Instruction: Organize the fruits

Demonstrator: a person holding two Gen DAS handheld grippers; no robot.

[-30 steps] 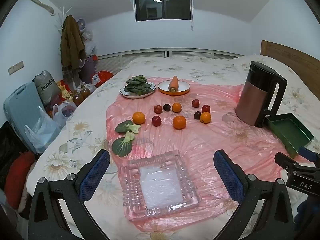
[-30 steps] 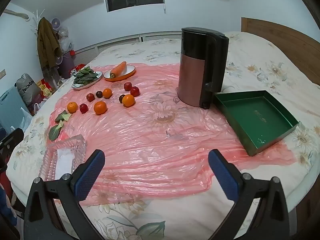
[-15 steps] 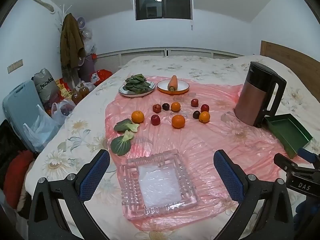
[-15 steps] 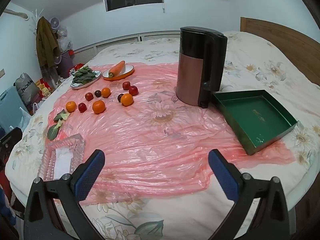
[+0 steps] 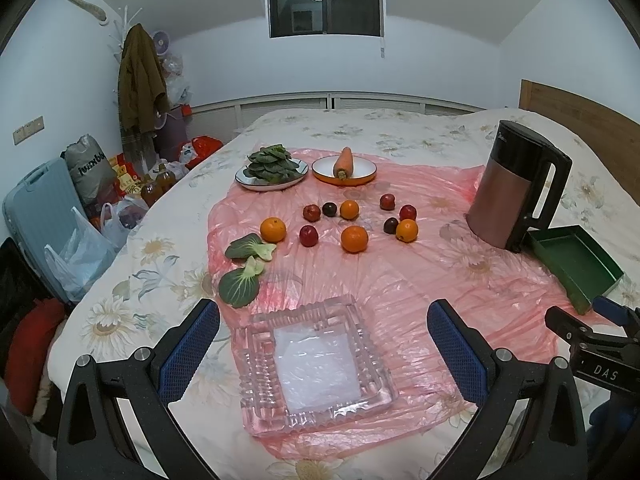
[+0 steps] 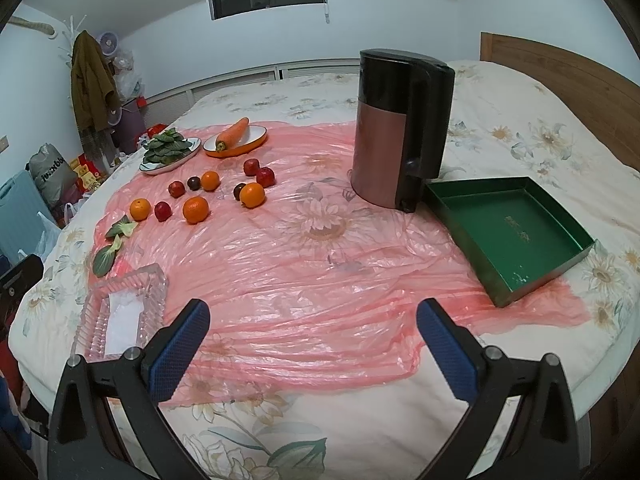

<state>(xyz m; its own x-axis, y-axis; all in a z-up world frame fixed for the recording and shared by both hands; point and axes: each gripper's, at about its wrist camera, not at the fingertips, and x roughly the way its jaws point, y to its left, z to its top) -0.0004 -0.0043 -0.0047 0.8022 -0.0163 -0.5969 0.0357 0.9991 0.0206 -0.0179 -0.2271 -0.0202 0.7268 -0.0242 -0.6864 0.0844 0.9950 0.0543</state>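
The left hand-held gripper (image 5: 323,346) is hovering with its jaws spread wide and nothing between them, just above the near edge of the bed (image 5: 132,288). Directly ahead at 12 o'clock a clear glass tray (image 5: 314,364) is lying on a pink plastic sheet (image 5: 400,280), empty, with its near rim close to the sheet's front edge. The right hand-held gripper (image 6: 313,340) is likewise gaping open and holding nothing, over the sheet's near hem; its body is showing at 3 o'clock in the left view, lettered "DAS". A wide stretch of bare sheet is lying open ahead of it.

At 2 o'clock from the right gripper a green box lid (image 6: 508,232) is sitting empty, one corner overhanging the sheet, with faint gold writing inside that cannot be read. A brown and black kettle (image 6: 396,128) is standing upright just beside it.

At 11 o'clock from the left gripper two green leaves (image 5: 244,268) are lying at the sheet's left edge. Beyond them the fruits are lying loose in the middle of the sheet: four oranges (image 5: 354,239) and five small dark red fruits (image 5: 309,235), mostly apart, with free room around the group.

Farther on, a plate of greens (image 5: 272,168) and a carrot (image 5: 345,162) on an orange-rimmed dish are sitting at the sheet's far edge. Past the bed's left side a grey bag (image 5: 89,168) is showing mirrored lettering.
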